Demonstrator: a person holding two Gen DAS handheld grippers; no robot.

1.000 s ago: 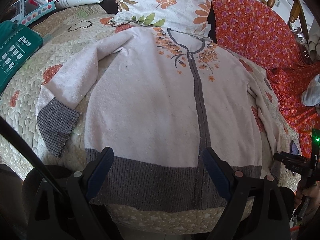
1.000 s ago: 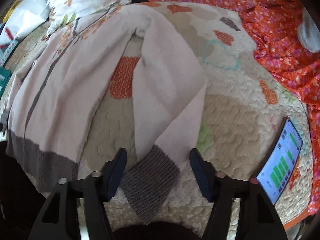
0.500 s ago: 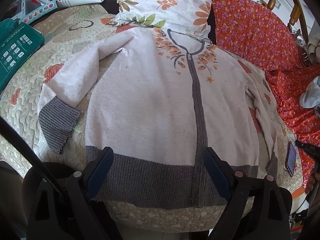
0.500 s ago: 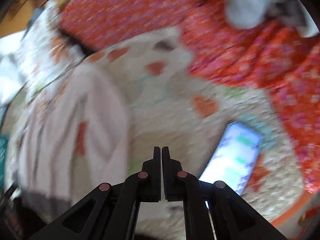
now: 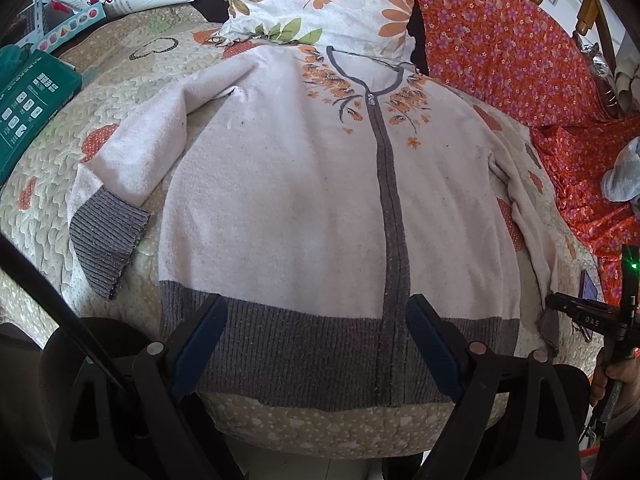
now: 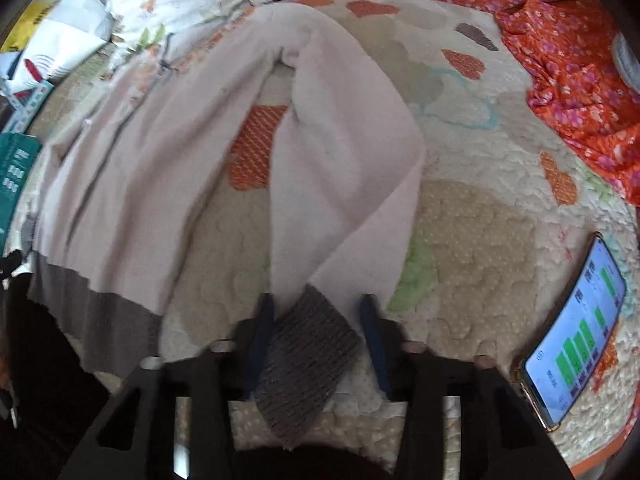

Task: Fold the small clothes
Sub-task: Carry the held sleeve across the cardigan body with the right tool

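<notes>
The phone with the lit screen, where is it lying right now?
In the right wrist view, the phone lies on the quilt at the far right, right of the cardigan's grey-cuffed sleeve and below the orange floral cloth.

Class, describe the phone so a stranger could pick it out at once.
On the quilt lies a pink cardigan. Right of its sleeve, near the quilt's edge, lies the phone. It alone has a lit screen, showing green bars.

Right gripper (image 6: pixel 316 302) narrower around cuff (image 6: pixel 304 360)
</notes>
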